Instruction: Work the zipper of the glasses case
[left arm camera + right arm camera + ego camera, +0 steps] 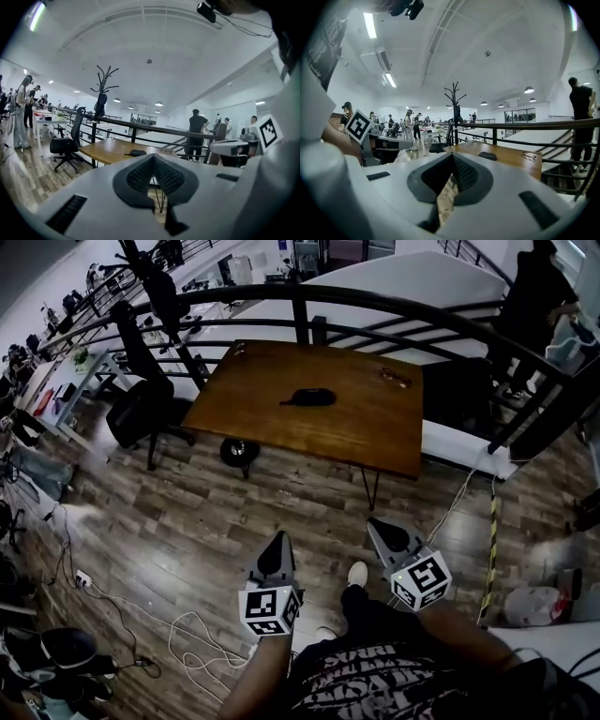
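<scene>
A dark oval glasses case [309, 397] lies near the middle of a brown wooden table [281, 427], some way ahead of me. The case also shows as a small dark lump in the left gripper view [138, 153] and in the right gripper view [488, 155]. A pair of glasses [395, 379] lies near the table's far right corner. My left gripper [279, 540] and right gripper [377, 524] are held low over the wood floor, well short of the table. Both are shut with nothing between the jaws.
A black metal railing [375, 301] curves behind the table. A black office chair [141, 404] stands left of the table. White cables [178, 634] trail on the floor at my left. A person in black [534, 296] stands at the far right by the stairs.
</scene>
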A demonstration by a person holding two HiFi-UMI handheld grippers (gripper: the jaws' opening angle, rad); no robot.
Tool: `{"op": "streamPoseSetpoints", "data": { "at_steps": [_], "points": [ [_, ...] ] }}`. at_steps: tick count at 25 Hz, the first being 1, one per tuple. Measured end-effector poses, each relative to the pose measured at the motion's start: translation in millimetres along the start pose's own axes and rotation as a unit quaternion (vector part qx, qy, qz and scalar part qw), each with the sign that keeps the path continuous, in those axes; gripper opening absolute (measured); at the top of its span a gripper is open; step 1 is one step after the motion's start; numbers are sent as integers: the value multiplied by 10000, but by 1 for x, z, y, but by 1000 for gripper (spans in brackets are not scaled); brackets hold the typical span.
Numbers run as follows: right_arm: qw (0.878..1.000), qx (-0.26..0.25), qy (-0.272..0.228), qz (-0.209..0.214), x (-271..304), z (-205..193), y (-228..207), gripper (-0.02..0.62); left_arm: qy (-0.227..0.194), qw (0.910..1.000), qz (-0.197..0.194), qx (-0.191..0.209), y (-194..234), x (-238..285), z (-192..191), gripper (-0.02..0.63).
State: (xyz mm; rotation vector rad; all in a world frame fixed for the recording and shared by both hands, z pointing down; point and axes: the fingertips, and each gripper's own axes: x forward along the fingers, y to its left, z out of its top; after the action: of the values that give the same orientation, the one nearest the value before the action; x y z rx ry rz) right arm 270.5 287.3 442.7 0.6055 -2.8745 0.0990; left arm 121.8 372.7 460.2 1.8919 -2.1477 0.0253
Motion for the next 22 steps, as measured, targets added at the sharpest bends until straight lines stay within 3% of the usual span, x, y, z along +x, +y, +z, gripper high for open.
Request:
{"op": "streamPoseSetpoints", "data": {
  "at_steps": [13, 22],
  "points": [
    [9984, 5, 187, 530, 107, 16, -102, -8, 88, 9996, 257, -96, 21, 144, 31, 6],
    [9963, 141, -63, 842, 135, 37, -138, -8, -58, 9978, 660, 96, 23, 169, 68, 6]
  ]
}}
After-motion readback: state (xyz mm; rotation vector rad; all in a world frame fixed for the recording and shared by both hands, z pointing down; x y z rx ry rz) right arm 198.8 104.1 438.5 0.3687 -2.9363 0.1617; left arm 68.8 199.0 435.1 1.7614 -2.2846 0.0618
